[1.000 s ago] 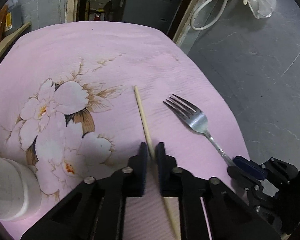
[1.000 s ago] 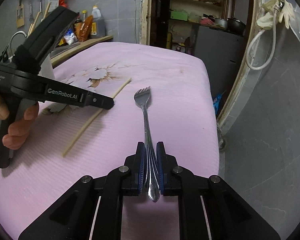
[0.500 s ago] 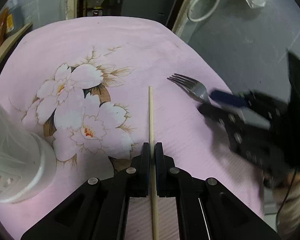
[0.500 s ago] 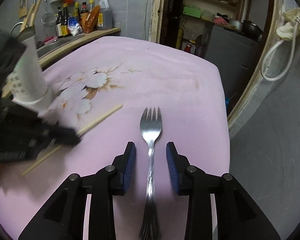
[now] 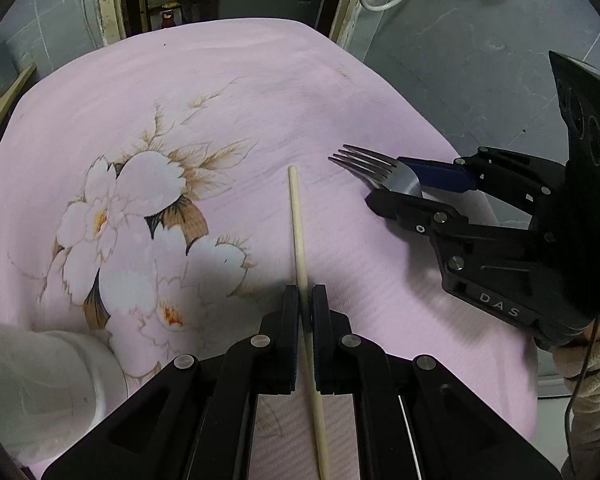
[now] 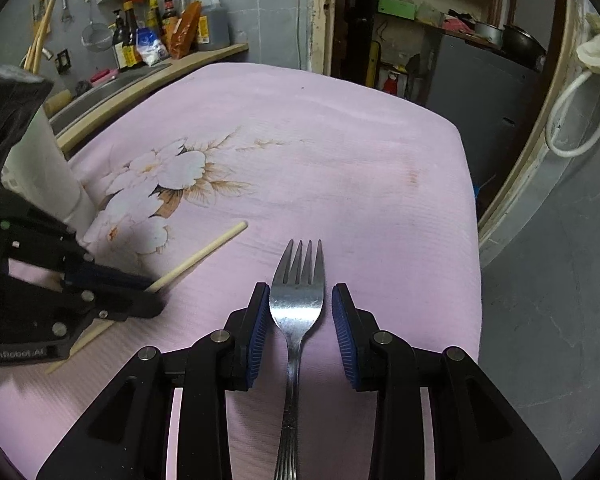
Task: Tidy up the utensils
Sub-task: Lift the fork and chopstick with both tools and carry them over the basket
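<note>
Two utensils lie on the pink flower-printed cloth [image 5: 260, 92] that covers the worktop, and each has a tool over it. Nearest in the left wrist view, the left tool [image 5: 305, 300] has its jaws pinched tight on the pale wooden chopstick [image 5: 298, 220], which runs between them and points away across the cloth, its far tip just right of the printed blossoms. To the right of the chopstick, near the cloth's right edge, lies the silver metal fork [image 6: 298, 300]. The right tool [image 6: 300, 308] straddles the fork's head; its blue-padded jaws have just been opening and now stand apart on either side with a clear gap, so nothing is gripped. Left of the chopstick, at the blossoms' near side, stands the white plastic utensil holder [image 6: 48, 168].

The step in hand looks like gathering: chopstick secured, fork not yet taken. Next, I judge, the right tool must close on the fork, probably lower on the narrow handle, while the left lifts the chopstick and tips it upright over the holder.
</note>
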`<action>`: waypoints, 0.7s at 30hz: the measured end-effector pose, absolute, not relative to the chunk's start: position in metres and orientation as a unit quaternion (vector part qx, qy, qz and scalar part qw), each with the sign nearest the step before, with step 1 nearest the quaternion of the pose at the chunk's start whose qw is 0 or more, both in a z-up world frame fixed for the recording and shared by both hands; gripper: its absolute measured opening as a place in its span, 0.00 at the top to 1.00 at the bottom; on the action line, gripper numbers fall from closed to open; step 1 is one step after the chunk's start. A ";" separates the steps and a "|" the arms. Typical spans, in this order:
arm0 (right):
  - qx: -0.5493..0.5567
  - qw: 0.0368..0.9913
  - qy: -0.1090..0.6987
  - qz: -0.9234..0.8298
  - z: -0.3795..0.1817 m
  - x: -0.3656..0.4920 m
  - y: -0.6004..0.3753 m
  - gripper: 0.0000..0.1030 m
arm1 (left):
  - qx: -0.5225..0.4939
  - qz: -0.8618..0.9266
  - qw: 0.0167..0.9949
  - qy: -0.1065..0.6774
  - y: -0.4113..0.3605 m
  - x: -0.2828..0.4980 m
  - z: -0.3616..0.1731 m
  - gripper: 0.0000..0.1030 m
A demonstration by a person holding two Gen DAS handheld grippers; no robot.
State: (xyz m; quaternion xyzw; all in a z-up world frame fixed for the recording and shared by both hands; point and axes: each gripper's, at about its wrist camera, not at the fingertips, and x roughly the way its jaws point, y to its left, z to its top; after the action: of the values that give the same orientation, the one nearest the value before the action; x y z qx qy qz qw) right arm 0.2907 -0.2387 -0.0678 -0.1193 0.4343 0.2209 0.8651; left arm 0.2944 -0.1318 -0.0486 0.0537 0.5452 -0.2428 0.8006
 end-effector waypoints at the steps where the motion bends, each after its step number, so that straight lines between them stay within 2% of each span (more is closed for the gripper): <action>1: -0.119 0.863 0.436 0.223 -0.067 0.292 -0.239 0.77 | 0.047 -0.241 0.802 0.544 -0.130 0.294 -0.049 0.96; 10: -0.132 0.882 0.398 0.218 -0.062 0.271 -0.237 0.79 | -0.011 -0.250 0.838 0.486 -0.112 0.270 -0.041 0.98; 21: -0.127 0.946 0.218 0.202 -0.019 0.196 -0.233 0.79 | -0.058 -0.233 0.918 0.314 -0.076 0.213 0.006 0.98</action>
State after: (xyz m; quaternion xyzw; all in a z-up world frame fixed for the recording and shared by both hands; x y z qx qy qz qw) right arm 0.1960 -0.2333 -0.0190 -0.1273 0.2180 0.2023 0.9462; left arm 0.2132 -0.0763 0.0059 -0.0581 0.3141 -0.2332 0.9185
